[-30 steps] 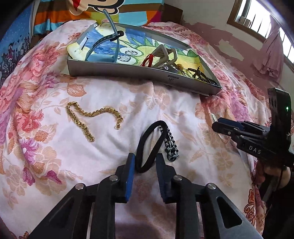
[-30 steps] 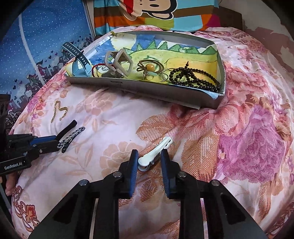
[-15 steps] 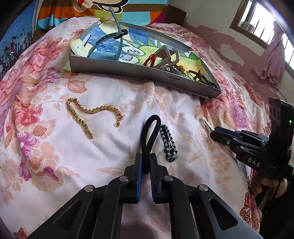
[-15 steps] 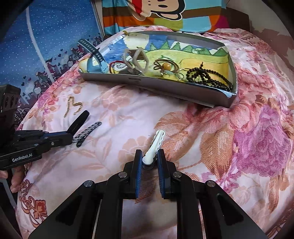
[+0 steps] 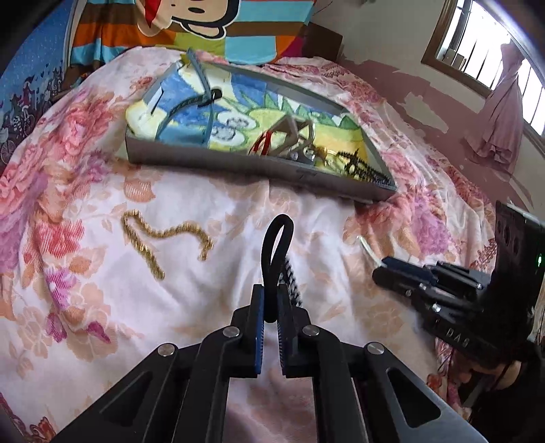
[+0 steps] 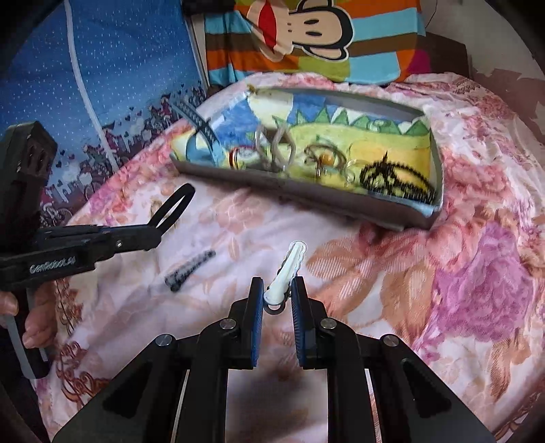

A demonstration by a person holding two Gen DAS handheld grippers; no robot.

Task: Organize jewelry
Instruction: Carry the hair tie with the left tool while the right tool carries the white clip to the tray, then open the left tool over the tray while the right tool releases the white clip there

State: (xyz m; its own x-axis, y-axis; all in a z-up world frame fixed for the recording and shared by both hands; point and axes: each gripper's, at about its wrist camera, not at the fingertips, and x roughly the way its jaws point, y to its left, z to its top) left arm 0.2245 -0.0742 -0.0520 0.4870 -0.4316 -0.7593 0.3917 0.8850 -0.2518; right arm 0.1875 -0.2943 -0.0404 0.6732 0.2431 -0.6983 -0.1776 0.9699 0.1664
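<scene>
My left gripper [image 5: 270,306] is shut on a black loop band [image 5: 277,245] that sticks up from between its pads. In the right wrist view the band [image 6: 175,204] hangs clear above the floral bedspread. A black-and-white chain bracelet [image 5: 292,277] lies on the bed just behind the left fingers, and a gold chain [image 5: 160,238] lies to their left. My right gripper [image 6: 277,300] is shut on a white hair clip [image 6: 287,269], which points forward and up. The grey tray [image 5: 238,163] holding jewelry sits further back on the bed.
In the tray [image 6: 306,194] lie a black bead strand [image 6: 398,177], a grey hair claw [image 5: 293,133], red rings and a watch strap [image 5: 204,85]. A cartoon monkey pillow [image 6: 306,30] stands behind it. A person's hand [image 6: 34,317] holds the left tool.
The left jaws closed on the black band and raised it off the bed; the chain bracelet stayed down. The right jaws closed on the white clip and lifted it slightly.
</scene>
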